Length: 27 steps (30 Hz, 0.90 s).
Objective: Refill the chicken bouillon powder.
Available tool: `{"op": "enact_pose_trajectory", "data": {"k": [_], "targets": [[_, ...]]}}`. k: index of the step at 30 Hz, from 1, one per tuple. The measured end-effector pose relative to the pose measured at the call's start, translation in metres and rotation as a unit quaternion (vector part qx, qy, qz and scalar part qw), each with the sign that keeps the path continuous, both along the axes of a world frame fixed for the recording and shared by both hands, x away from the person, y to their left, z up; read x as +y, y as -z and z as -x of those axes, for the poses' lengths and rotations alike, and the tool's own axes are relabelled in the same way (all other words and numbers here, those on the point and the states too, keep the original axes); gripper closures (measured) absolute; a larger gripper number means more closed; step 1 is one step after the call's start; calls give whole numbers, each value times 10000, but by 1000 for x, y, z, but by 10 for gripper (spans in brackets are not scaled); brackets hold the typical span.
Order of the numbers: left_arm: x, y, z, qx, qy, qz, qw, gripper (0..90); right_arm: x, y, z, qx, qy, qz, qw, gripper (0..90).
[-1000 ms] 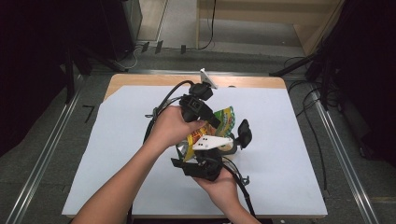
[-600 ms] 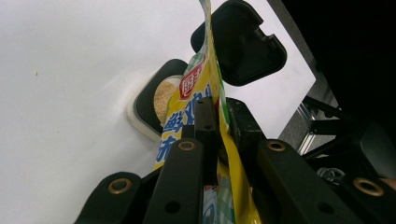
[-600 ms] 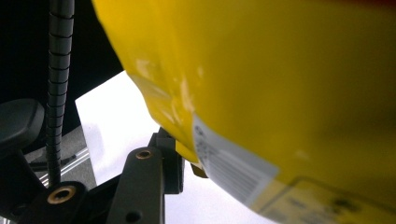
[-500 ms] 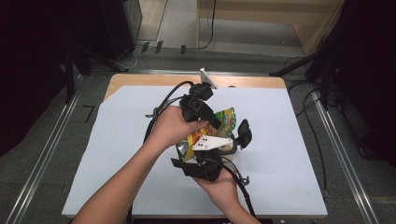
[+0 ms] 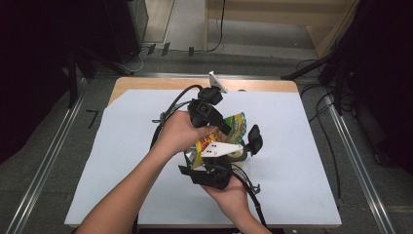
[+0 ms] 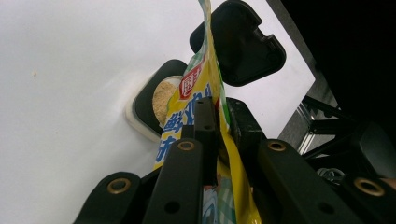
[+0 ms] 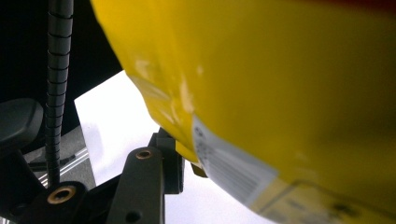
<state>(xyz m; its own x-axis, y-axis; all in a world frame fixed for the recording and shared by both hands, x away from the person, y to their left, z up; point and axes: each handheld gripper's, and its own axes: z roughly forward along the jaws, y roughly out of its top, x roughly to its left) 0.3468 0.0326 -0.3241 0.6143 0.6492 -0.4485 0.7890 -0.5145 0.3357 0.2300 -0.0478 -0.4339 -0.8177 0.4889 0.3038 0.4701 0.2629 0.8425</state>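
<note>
Both jaws of my left gripper (image 6: pixel 212 135) are clamped flat on the yellow snack bag (image 6: pixel 205 88), which hangs between them in the left gripper view. My right gripper (image 5: pixel 210 173) sits at the bag's near end in the high view; in its own view one jaw presses the bag's barcode corner (image 7: pixel 233 172), but I cannot tell whether the pair has closed. The bag is held up above the middle of the white table (image 5: pixel 122 146), over a small black container (image 6: pixel 156 100) holding something crumbly and tan, its hinged lid (image 6: pixel 240 44) standing open. I judge I am mid-way through opening or pouring the bag; next I would need opposing pulls, or a tilt toward the container. I count one bag, one container, two grippers.
</note>
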Motion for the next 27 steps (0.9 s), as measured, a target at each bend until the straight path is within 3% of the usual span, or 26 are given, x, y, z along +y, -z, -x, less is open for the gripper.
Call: {"op": "enact_pose_trajectory", "data": {"k": [27], "targets": [[-1,-1,2,-39,13,-24,10000,844,0,0,1,-15,1,-17,10000,632]]}}
